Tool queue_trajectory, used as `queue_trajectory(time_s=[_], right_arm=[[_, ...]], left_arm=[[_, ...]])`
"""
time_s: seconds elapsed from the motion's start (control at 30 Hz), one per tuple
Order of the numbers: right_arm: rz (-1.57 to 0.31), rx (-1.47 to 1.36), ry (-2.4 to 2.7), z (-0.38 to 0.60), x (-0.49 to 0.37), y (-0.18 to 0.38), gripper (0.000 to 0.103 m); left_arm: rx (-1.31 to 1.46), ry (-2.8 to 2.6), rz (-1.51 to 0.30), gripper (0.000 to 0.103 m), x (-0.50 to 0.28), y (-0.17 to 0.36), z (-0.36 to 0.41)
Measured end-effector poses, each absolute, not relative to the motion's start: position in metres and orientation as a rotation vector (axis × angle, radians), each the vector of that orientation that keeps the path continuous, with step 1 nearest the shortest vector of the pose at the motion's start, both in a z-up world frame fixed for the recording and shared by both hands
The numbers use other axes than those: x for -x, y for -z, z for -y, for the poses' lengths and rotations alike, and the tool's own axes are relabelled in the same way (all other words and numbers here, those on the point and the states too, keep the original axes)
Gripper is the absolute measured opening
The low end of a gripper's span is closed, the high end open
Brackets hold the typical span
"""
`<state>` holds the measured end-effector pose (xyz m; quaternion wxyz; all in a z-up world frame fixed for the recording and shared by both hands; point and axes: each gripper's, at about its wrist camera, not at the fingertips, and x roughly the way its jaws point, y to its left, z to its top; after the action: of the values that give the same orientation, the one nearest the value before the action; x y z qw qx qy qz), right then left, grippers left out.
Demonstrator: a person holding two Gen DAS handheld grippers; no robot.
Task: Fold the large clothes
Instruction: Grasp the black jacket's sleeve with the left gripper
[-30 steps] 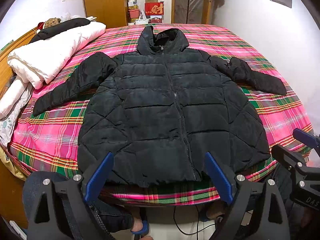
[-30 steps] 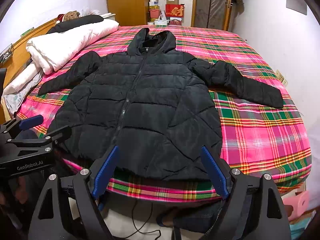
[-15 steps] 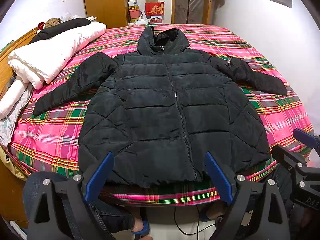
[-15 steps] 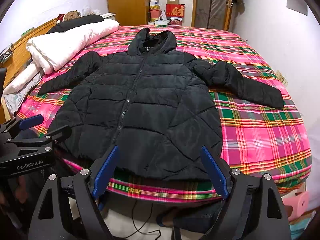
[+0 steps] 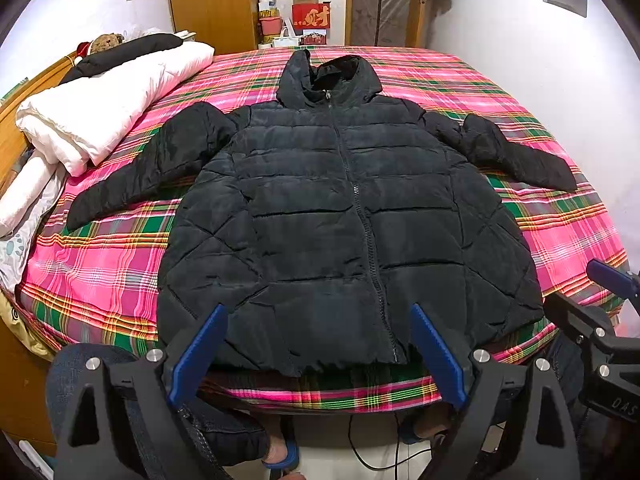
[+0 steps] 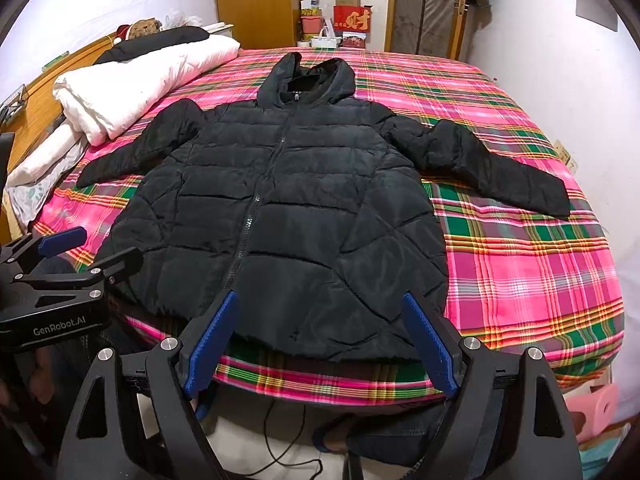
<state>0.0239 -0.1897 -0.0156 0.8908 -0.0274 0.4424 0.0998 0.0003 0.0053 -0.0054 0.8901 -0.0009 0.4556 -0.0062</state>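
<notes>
**Operator:** In the left wrist view, where did the black padded jacket (image 5: 344, 224) lie relative to the left tongs (image 5: 316, 354)?

**Inspector:** It lay flat and zipped, front up, on the plaid bed (image 5: 500, 92), directly ahead of the tongs. Its long axis ran away from them, hem nearest and hood (image 5: 326, 76) farthest. The left tongs stood spread wide and held nothing, hovering just off the hem at the foot of the bed. The left sleeve (image 5: 144, 168) angled out toward the white duvet (image 5: 116, 96).

**Operator:** And in the right wrist view?

**Inspector:** The right tongs (image 6: 320, 344) were likewise spread apart and empty, with the hem between their tips in the picture; contact could not be confirmed. The right sleeve (image 6: 492, 168) extended outward across the bed, well apart from the tongs. The left tongs appeared at the left edge, beside the hem's left corner.

**Operator:** Which side served which sleeve?

**Inspector:** Judged from the layout, each sleeve lay nearer its own-side tongs; either would require a forward, outward reach.
</notes>
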Motion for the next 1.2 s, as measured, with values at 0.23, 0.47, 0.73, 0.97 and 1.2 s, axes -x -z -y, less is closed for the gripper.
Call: queue_trajectory(time_s=[0.23, 0.47, 0.73, 0.97, 1.2], right_arm=[[-0.933, 0.059, -0.21, 0.189, -0.03, 0.019, 0.083], [-0.928, 0.057, -0.227, 0.184, -0.046, 0.021, 0.083], [-0.917, 0.047, -0.266, 0.168, -0.092, 0.023, 0.083], [-0.911, 0.062, -0.287, 0.151, -0.139, 0.026, 0.083], [-0.935, 0.098, -0.279, 0.139, -0.185, 0.04, 0.083]], left_arm=[[0.005, 0.014, -0.958, 0.093, -0.007, 0.012, -0.01], [0.027, 0.019, -0.964, 0.093, -0.025, 0.016, -0.022], [0.122, 0.003, -0.96, 0.093, -0.066, 0.019, -0.063], [0.194, -0.067, -0.928, 0.093, -0.114, 0.019, -0.118], [0.3, -0.214, -0.919, 0.072, -0.165, 0.031, -0.198]])
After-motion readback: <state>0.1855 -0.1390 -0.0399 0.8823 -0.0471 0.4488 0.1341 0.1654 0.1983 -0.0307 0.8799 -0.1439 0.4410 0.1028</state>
